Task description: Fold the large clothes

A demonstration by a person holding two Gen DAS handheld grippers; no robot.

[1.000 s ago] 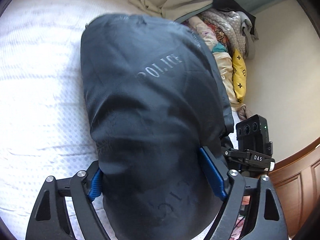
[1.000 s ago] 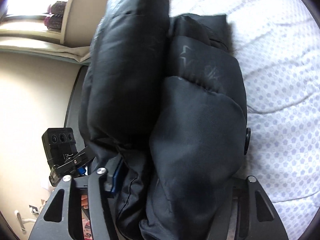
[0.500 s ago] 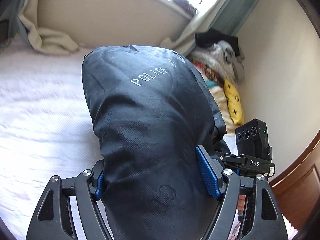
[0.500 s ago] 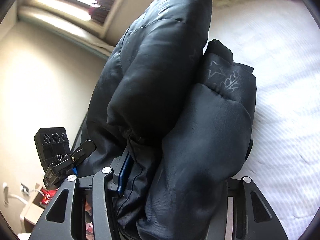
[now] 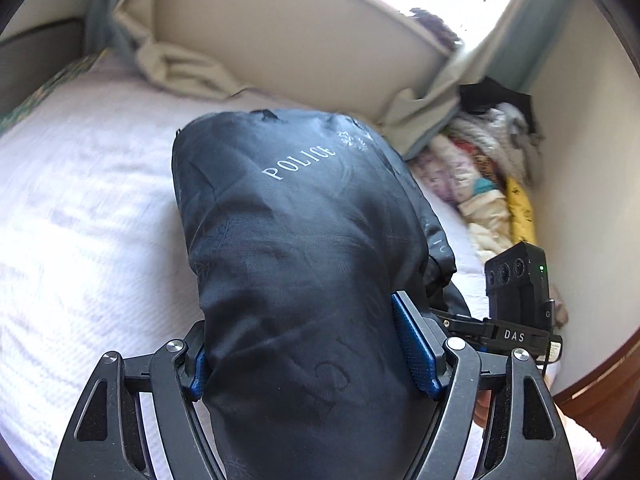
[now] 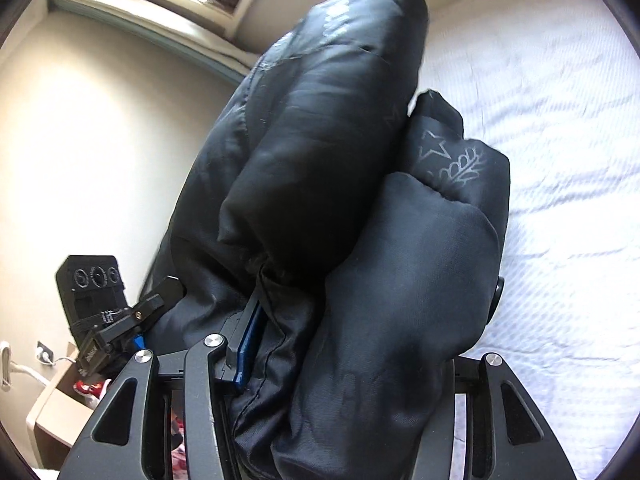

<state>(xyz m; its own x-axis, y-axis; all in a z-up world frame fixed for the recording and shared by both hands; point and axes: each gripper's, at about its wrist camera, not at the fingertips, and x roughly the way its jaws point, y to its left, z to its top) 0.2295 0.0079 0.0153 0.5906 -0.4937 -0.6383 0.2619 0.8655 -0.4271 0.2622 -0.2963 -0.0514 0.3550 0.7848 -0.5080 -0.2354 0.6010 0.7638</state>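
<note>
A folded black padded jacket (image 5: 296, 248) with "POLICE" lettering fills the middle of the left wrist view. My left gripper (image 5: 308, 344) is shut on its thick bundle, with a blue pad (image 5: 412, 344) pressing each side. In the right wrist view the same jacket (image 6: 344, 208) shows as two stacked puffy layers with a star emblem. My right gripper (image 6: 360, 344) is shut on it; the left blue pad (image 6: 250, 340) shows and the right one is hidden by cloth. The jacket is held up above the white bed (image 5: 80, 216).
A pile of mixed clothes (image 5: 484, 176) lies at the bed's far right against the wall. A beige curtain (image 5: 180, 72) bunches at the window sill. The white bedsheet (image 6: 560, 160) spreads to the right. A small side cabinet (image 6: 52, 412) stands low on the left.
Both grippers have lifted and tilted up with the jacket; the window and wall have come into view. The grip on the jacket is unchanged.
</note>
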